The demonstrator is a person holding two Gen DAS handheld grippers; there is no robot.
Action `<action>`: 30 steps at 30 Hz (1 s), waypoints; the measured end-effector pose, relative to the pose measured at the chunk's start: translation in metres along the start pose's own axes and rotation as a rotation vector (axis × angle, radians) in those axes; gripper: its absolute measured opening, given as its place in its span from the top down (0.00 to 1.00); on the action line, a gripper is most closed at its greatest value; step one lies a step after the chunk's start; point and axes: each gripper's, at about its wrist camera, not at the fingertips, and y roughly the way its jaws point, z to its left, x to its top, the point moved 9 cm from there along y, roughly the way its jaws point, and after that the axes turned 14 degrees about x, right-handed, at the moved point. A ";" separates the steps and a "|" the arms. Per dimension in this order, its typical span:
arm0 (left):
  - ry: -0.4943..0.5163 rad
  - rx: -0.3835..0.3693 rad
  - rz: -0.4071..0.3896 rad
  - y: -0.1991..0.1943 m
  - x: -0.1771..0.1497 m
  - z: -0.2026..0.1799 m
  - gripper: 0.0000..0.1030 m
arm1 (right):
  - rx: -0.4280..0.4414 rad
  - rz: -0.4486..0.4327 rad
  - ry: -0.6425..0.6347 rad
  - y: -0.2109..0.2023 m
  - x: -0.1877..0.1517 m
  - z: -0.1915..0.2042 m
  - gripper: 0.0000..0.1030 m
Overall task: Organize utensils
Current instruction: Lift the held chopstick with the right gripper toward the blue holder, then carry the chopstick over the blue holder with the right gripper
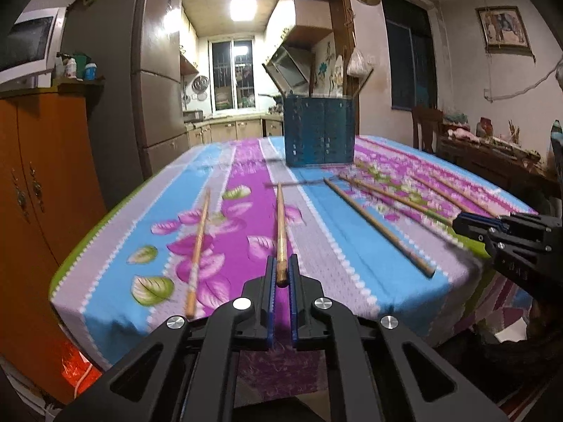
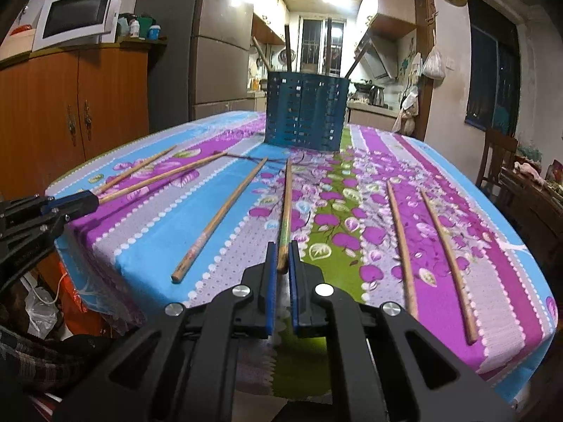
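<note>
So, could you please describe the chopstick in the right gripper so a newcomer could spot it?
Start at the blue slotted holder on the floral cloth. The chopstick runs straight from it towards the table's near edge, and alone there has its end pinched in the right gripper.

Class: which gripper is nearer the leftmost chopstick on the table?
Left. The left gripper holds the neighbouring chopstick, just beside the leftmost chopstick; the right gripper holds another chopstick farther right, beyond a loose one.

Both wrist views look low across the table (image 1: 105, 299) toward the holder (image 2: 306, 112), sharing it
</note>
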 end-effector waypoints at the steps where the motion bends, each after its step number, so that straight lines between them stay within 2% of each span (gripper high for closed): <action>1: -0.003 0.001 -0.012 -0.003 0.006 0.002 0.93 | -0.002 -0.014 -0.007 -0.004 0.004 0.000 0.95; 6: -0.004 -0.002 -0.081 -0.021 0.037 0.008 0.93 | 0.002 -0.114 -0.028 -0.034 0.040 -0.001 0.95; 12: -0.038 -0.018 -0.171 -0.041 0.095 0.015 0.93 | 0.028 -0.236 -0.064 -0.063 0.094 -0.004 0.96; 16: -0.065 -0.034 -0.219 -0.047 0.138 0.021 0.93 | 0.047 -0.287 -0.083 -0.069 0.126 -0.009 0.96; 22: -0.055 -0.005 -0.210 -0.035 0.179 0.018 0.93 | 0.071 -0.319 -0.077 -0.067 0.163 -0.022 0.96; 30: -0.054 0.009 -0.174 -0.018 0.205 0.011 0.93 | 0.124 -0.309 -0.020 -0.060 0.189 -0.032 0.96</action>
